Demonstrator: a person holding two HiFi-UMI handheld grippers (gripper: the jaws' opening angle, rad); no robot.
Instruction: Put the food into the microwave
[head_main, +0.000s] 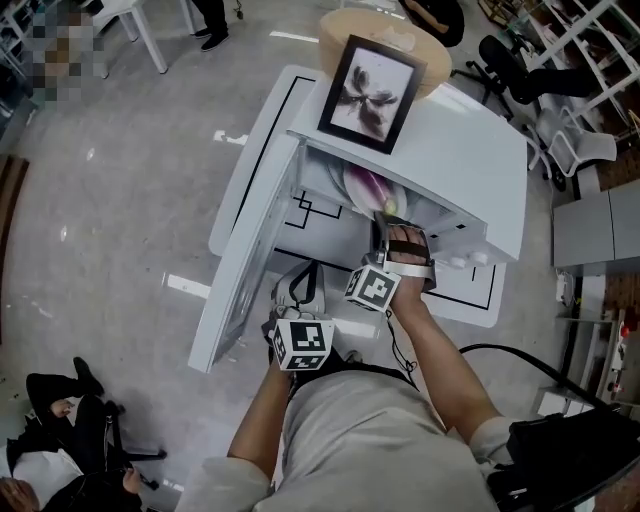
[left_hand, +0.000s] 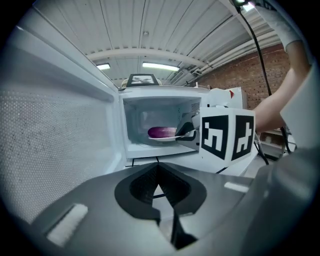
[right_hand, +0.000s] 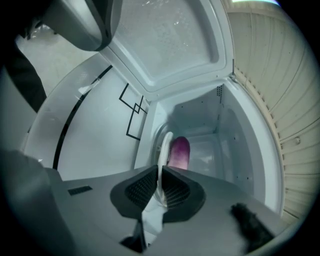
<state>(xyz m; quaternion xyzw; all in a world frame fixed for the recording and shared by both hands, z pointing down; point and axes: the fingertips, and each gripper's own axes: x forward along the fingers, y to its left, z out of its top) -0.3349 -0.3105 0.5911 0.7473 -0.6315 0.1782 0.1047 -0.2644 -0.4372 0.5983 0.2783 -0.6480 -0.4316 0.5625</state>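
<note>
Right gripper (right_hand: 159, 174) jaws are clamping the rim of a white plate (right_hand: 164, 147); left gripper (left_hand: 159, 169) jaws are lying closed together, gripping nothing.
The plate is carrying purple food (right_hand: 180, 152) and is sitting inside the open cavity of the white microwave (head_main: 470, 150); the door (head_main: 245, 270) is standing swung wide, just beside the left gripper; a framed flower picture (head_main: 370, 90) is resting on the microwave's top; black lines are crossing the white table (head_main: 265, 130); the right gripper's marker cube (left_hand: 227, 135), showing black-and-white squares, is screening part of the cavity in the left gripper view.

One microwave (head_main: 462, 150), one plate (right_hand: 164, 147), one purple food piece (right_hand: 180, 150), one framed picture (head_main: 370, 92), two grippers: left gripper (left_hand: 159, 172), right gripper (right_hand: 160, 176).
</note>
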